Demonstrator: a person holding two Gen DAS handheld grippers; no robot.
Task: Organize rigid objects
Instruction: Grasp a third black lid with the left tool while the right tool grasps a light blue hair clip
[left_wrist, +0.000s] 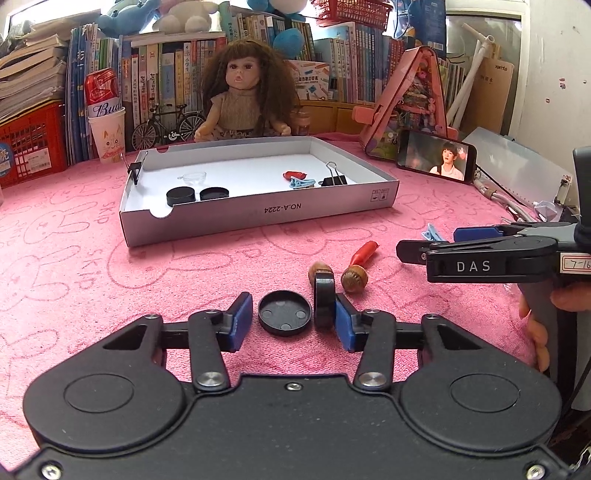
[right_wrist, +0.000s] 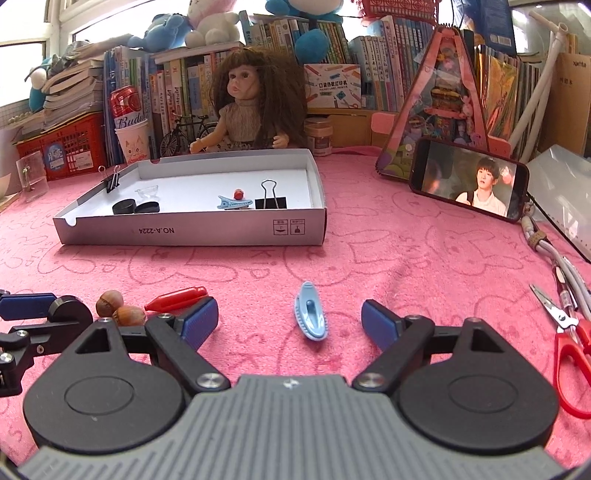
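Left wrist view: the left gripper (left_wrist: 293, 321) stands spread on the pink cloth (left_wrist: 110, 280), 1 flat black cap (left_wrist: 284, 312) between its pads, untouched, and 1 upright black cap (left_wrist: 324, 299) leaning against the right pad. Right gripper (right_wrist: 290, 325) is spread wide around the blue clip (right_wrist: 310, 317), clear of both pads.

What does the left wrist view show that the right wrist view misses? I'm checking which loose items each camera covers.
Only the left wrist view shows the flat black lid lying between the left gripper fingers. Only the right wrist view shows the red scissors and the clear holder at the far left. Both show the white box, the two hazelnuts, the red clip and the loose blue clip.
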